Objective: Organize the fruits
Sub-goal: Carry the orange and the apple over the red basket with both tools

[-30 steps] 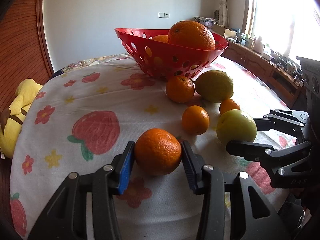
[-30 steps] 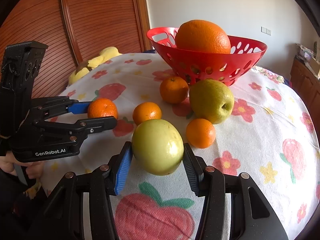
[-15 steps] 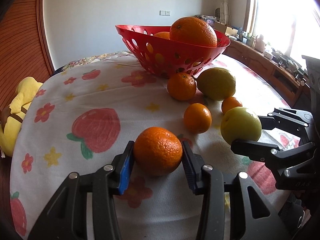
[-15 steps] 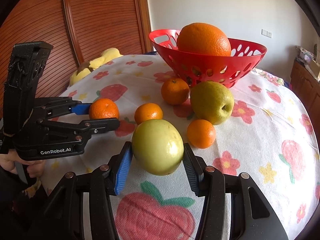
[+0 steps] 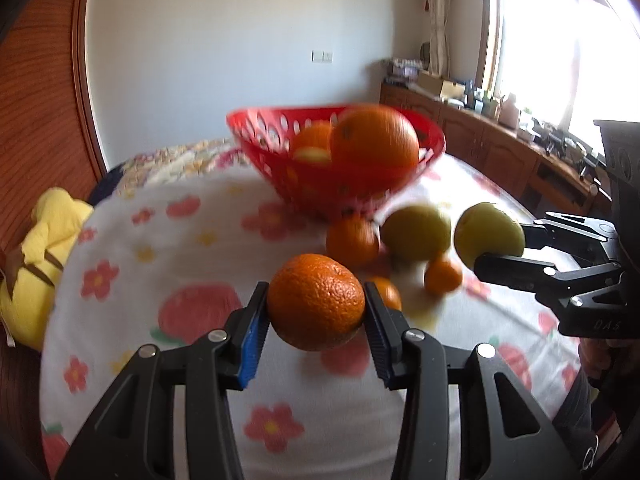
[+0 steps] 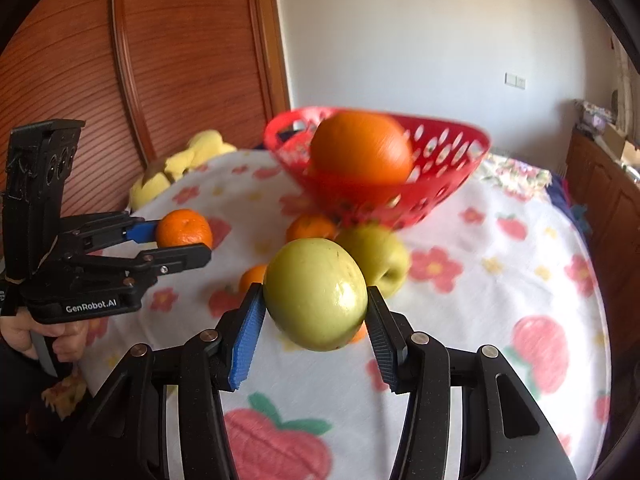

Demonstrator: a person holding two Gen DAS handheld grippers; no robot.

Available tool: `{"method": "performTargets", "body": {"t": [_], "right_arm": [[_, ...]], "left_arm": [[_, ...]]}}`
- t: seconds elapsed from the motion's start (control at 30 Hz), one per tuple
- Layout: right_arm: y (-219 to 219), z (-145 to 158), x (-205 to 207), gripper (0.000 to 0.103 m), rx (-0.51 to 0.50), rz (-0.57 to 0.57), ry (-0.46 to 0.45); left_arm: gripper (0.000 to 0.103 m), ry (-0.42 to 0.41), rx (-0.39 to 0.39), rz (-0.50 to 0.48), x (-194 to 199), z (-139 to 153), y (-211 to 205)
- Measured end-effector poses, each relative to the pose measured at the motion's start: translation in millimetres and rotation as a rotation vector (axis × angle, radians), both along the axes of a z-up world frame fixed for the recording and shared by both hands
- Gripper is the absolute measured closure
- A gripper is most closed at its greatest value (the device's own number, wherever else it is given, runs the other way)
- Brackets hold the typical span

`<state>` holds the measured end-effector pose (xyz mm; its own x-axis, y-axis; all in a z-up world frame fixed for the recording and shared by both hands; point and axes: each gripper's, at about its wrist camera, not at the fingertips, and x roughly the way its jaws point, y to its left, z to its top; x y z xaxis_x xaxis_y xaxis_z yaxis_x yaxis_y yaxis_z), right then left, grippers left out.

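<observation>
The left gripper (image 6: 182, 244) bore the white brand mark "GenRobot.AI" on the side of its black body, while the right gripper (image 5: 498, 248) showed faint embossed letters reading "DAS".

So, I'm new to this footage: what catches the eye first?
Two fruits are held at once: an orange clamped in the left gripper and a green apple in the right gripper. Behind them a red basket holds a big orange, with loose fruit at its foot.
</observation>
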<state>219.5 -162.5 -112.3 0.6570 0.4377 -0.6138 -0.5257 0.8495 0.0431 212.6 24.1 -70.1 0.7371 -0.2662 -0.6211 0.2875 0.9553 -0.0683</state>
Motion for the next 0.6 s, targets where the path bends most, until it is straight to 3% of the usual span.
{"method": "performTargets", "body": {"t": [0.33,0.6], "right_arm": [[-18,47,34,0.052,-0.051,-0.04,-0.111],[-21,73,69,0.052,-0.048,-0.052,-0.17]], "left_arm": [[0.059,-0.105,-0.031,-0.027,44,51,-4],[0.059,-0.116,-0.047,-0.024,86,62,-2]]}}
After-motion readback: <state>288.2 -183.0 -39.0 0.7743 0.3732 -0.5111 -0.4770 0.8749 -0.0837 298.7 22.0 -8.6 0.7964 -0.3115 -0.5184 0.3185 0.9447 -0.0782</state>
